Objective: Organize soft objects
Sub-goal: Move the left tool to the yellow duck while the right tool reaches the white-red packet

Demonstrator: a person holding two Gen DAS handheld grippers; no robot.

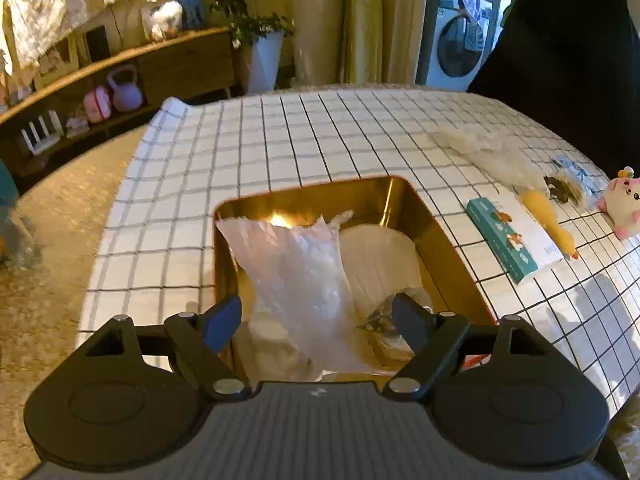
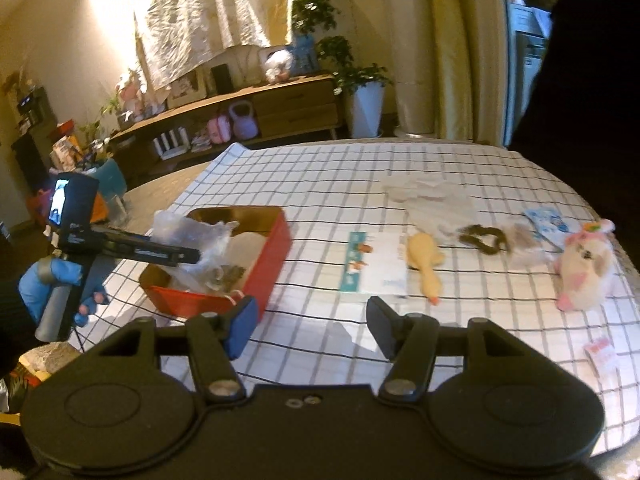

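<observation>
The left gripper (image 1: 316,318) stood released over the crinkled clear plastic bag (image 1: 296,276) in the gold-lined red tin box (image 2: 276,240). The right gripper (image 2: 310,326), released and empty, faced the yellow rubber chicken toy (image 2: 426,268) at frame centre, probably the next pick.

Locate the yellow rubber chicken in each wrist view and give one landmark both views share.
Left wrist view: the yellow rubber chicken lies at the right on the checked cloth, right of the tissue pack.
Right wrist view: it lies right of centre, between the tissue pack and the pink plush toy.
Shared landmark: the tin box, gold inside, holding clear plastic bags.
</observation>
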